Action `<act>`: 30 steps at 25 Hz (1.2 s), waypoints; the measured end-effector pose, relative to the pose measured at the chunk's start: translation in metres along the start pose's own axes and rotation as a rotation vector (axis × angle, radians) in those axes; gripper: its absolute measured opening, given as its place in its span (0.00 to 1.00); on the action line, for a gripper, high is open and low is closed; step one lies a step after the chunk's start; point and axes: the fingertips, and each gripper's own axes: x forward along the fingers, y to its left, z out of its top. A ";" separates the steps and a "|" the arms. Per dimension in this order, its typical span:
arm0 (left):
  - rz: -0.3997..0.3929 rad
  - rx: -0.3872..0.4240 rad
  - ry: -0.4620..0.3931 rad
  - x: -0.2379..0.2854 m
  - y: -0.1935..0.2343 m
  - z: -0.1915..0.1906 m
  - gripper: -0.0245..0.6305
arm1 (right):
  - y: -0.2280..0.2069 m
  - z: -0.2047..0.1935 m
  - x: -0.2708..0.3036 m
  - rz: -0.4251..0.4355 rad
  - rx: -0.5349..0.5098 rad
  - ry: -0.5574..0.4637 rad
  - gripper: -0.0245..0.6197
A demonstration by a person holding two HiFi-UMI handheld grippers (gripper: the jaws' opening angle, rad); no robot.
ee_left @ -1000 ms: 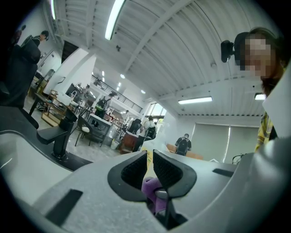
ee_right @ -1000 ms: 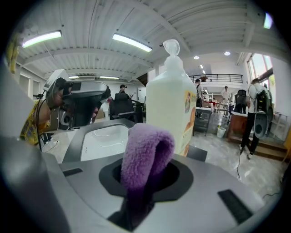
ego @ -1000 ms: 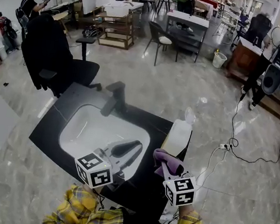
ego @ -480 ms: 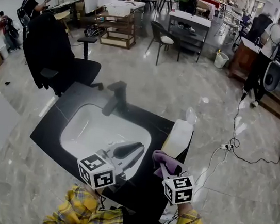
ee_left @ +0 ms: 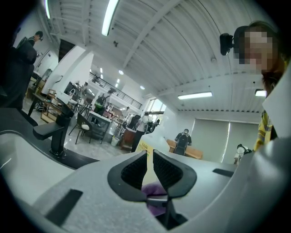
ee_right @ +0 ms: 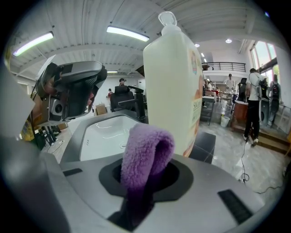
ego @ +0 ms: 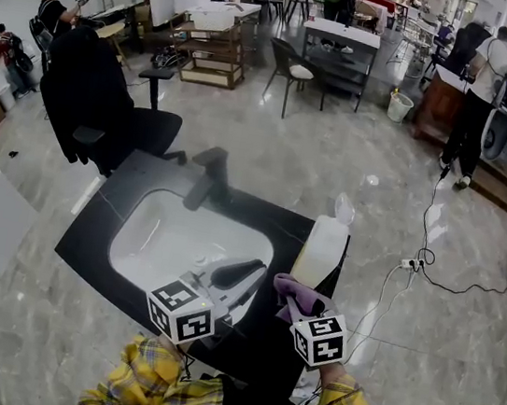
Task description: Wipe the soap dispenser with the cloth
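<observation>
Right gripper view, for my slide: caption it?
Right tongs grip a fluffy purple cloth before a tall cream soap dispenser.

soap dispenser (ego: 321,245) right of sink (ego: 164,231); faucet (ego: 208,179) behind sink; cloth (ego: 296,295) just before dispenser

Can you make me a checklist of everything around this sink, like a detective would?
Surface: black counter with a white sink and a black faucet.
Job's things: soap dispenser upright at the counter's right edge; purple cloth just in front of it.
Clutter: nothing seen.
Grippers: left gripper over the sink, jaws nearly together, holding nothing; right gripper shut on the cloth.
Cables: power strip and cable on the floor at right.
Surroundings: black office chair, tables, people standing on a shiny floor.
</observation>
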 end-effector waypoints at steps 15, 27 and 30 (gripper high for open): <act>0.058 0.048 -0.021 0.015 0.007 0.020 0.10 | 0.006 0.045 -0.041 0.070 0.015 -0.123 0.15; 0.024 0.118 -0.034 0.059 -0.020 0.043 0.29 | -0.011 0.103 -0.144 0.006 0.066 -0.327 0.15; 0.027 0.132 -0.020 0.071 -0.026 0.041 0.32 | -0.019 0.104 -0.160 -0.044 0.081 -0.352 0.15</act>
